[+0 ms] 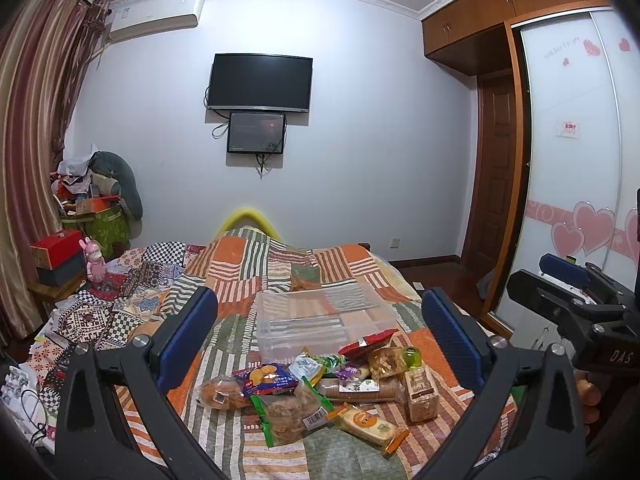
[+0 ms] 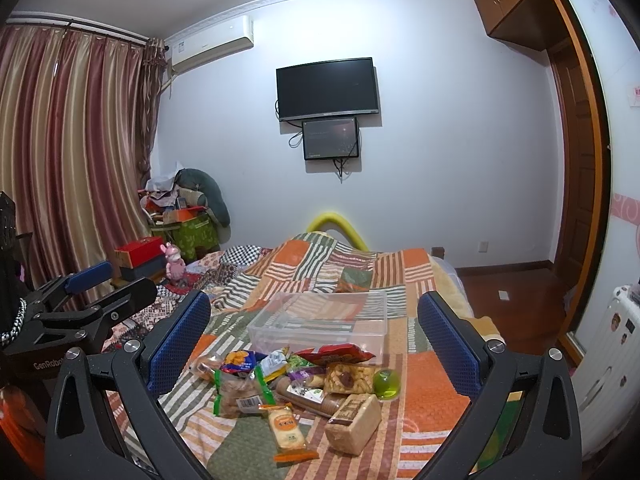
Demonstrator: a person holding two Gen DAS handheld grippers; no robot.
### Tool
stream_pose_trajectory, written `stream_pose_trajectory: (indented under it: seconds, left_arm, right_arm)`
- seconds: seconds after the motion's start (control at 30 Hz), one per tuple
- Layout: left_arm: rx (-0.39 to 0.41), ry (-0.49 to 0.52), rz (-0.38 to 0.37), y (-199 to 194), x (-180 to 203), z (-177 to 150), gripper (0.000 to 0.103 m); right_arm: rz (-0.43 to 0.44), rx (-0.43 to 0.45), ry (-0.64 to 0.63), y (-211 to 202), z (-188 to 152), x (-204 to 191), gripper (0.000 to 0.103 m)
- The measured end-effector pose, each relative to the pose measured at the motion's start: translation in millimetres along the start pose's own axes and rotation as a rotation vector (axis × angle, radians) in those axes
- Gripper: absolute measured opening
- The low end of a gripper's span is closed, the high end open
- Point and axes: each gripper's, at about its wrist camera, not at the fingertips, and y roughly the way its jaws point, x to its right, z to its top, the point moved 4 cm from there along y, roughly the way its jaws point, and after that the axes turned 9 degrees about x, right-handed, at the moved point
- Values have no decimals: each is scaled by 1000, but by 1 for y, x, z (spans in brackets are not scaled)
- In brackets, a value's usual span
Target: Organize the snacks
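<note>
While both tools hang above the bed with nothing between their fingers, the left gripper (image 1: 320, 336) has its two blue pads spread wide, and the right gripper (image 2: 314, 334) is spread just as wide over the same spot. Each wrist view also catches the other tool at its edge: the right one at the right rim of the left view, the left one at the left rim of the right view.

Between and just below the fingers lies one pile of snacks (image 1: 320, 388) on the patchwork quilt (image 1: 280, 264), about a dozen packets, overlapping so an exact count cannot be made. Among them: one red crinkled bag (image 2: 338, 354), one brown block-shaped pack (image 2: 354, 424), one orange-ended flat packet (image 2: 286, 426), one long biscuit sleeve (image 1: 360, 388), and one green jelly cup (image 2: 387, 384). The cup shows as a full round dome from the right wrist; from the left wrist only a green sliver of it peeks past a packet.

Just behind the pile, touching its far edge, stands one clear plastic bin (image 1: 320, 320), empty.

Farther out, the wall holds two dark screens, the television (image 1: 259, 82) above a smaller monitor (image 1: 256, 133), and one air conditioner (image 1: 156, 14). Only the left view shows the wardrobe door with pink hearts (image 1: 576, 228); only the right shows a white radiator (image 2: 612, 360) with stickers.
</note>
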Motion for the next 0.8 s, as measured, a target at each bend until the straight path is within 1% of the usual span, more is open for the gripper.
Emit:
stream_pose_trajectory:
  seconds: [0.43, 0.6, 0.67, 0.7, 0.77, 0.8]
  left_arm:
    - [-2, 13, -11, 1, 1, -1, 103]
    - [-21, 2, -22, 6, 2, -4, 102]
    - [-30, -4, -23, 8, 0, -6, 98]
    - [-39, -7, -22, 10, -1, -7, 96]
    - [-64, -10, -28, 14, -2, -11, 87]
    - [-77, -11, -33, 17, -2, -13, 86]
  right_arm:
    - [-3, 4, 3, -2, 1, 1, 103]
    - [-1, 3, 2, -1, -1, 3, 103]
    - [5, -6, 8, 1, -3, 4, 102]
    - [7, -9, 12, 1, -3, 4, 100]
    - [16, -23, 19, 4, -5, 6, 95]
    - [19, -33, 22, 6, -6, 7, 92]
